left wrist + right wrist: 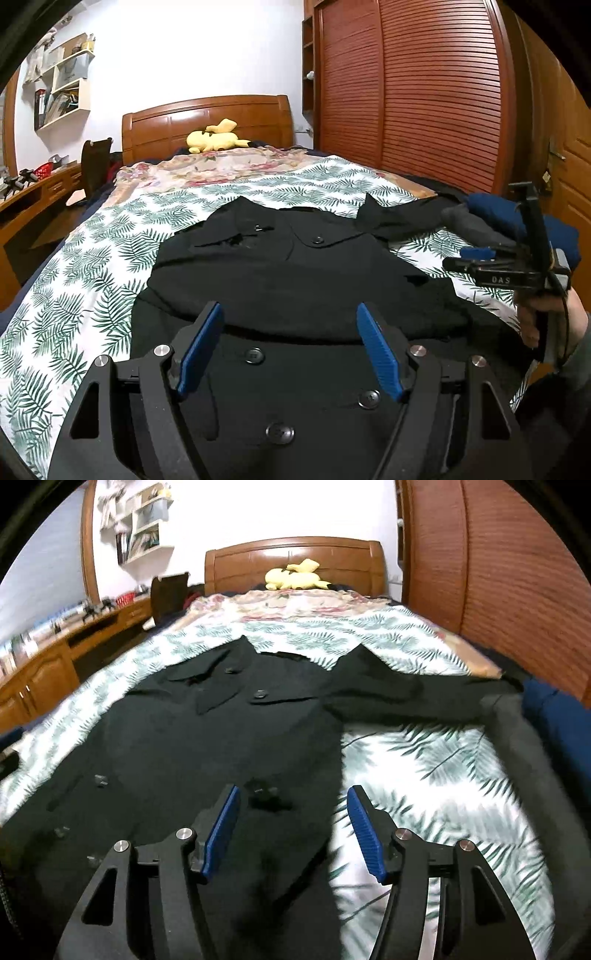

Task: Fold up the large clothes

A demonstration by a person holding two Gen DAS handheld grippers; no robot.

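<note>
A large black buttoned coat (295,266) lies face up on the bed, collar toward the headboard. In the left wrist view a sleeve is folded across its middle. My left gripper (290,308) is open and empty, hovering over the coat's lower front. My right gripper (291,792) is open and empty above the coat's right edge (221,738), one finger over the fabric and one over the sheet. The coat's right sleeve (424,698) stretches toward the bed's right side. The right gripper also shows in the left wrist view (458,258), held by a hand at the right.
The bed has a leaf-print sheet (92,266) and a floral quilt (229,166). A yellow plush toy (214,138) lies by the wooden headboard. Dark grey and blue clothes (535,731) sit at the bed's right edge. A wardrobe (424,92) stands right, a desk (55,657) left.
</note>
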